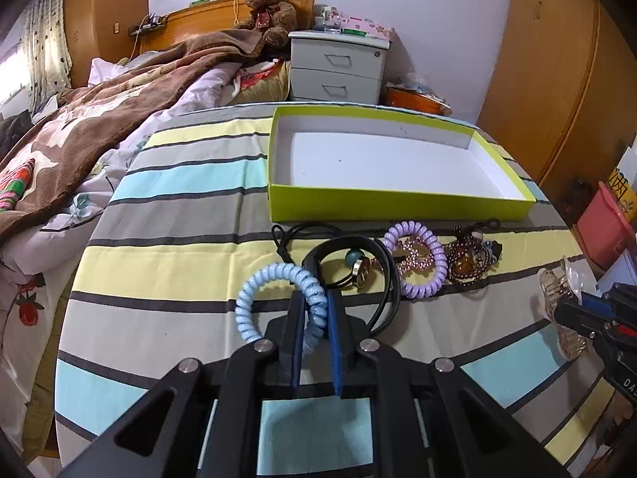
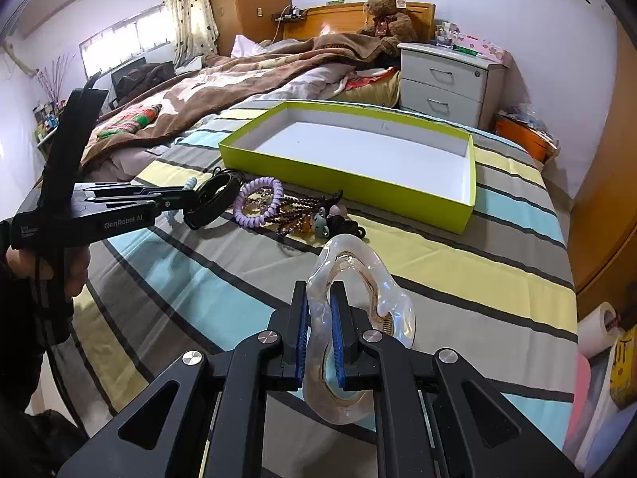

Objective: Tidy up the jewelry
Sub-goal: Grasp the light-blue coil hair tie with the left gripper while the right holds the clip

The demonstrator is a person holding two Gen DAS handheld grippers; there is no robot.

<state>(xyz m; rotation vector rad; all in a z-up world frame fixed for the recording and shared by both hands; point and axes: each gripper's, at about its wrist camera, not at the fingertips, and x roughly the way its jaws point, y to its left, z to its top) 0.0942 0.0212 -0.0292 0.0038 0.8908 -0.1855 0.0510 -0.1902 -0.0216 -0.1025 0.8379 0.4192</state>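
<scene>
Through my left wrist camera, my left gripper [image 1: 314, 306] has its jaws pinching one side of the pale blue spiral coil hair tie [image 1: 274, 298], whose loop stands up above the striped bedspread [image 1: 167, 255]. Just beyond lie a black band bracelet [image 1: 358, 263], a lilac spiral coil hair tie [image 1: 416, 259] and a dark beaded amber bracelet [image 1: 467, 261], all in a row close to the near wall of the lime-green shallow cardboard box with a white inside [image 1: 398, 201]. The box looks empty. To do this well, I would lift clear of the black band before travelling, so the coil does not snag it, then carry over the near wall and part my jaws low over the white floor.

Through my right wrist camera, my right gripper [image 2: 320, 318] has its jaws pressed onto the clear plastic hair claw clip [image 2: 382, 298], gripping one of its rounded lobes. The clip is smooth, so I judge it may slip; a steady, level carry suits it. The box [image 2: 346, 175] sits ahead toward the far side of the bed, well apart from me. My left gripper [image 2: 175, 199] shows at the left, near the jewelry pile.
</scene>
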